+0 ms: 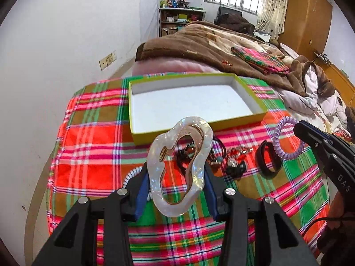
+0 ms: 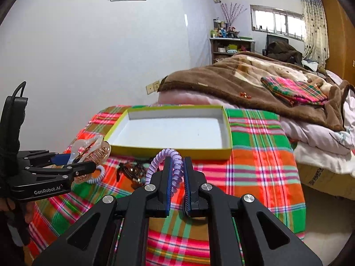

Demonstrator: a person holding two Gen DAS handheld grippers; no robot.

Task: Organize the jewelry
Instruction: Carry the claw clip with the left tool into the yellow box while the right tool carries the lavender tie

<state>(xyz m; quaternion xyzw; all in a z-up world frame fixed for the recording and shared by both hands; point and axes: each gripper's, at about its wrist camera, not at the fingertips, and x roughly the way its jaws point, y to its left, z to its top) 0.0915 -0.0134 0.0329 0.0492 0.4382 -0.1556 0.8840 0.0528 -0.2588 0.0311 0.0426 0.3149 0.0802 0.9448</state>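
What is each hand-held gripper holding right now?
Left hand-held gripper: shut on the pearly hair claw clip.
Right hand-held gripper: shut on the purple spiral hair tie.

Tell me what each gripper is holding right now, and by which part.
The left gripper clamps the pearly hair claw across its lower sides. The right gripper pinches the purple spiral hair tie by one stretch of its loop.
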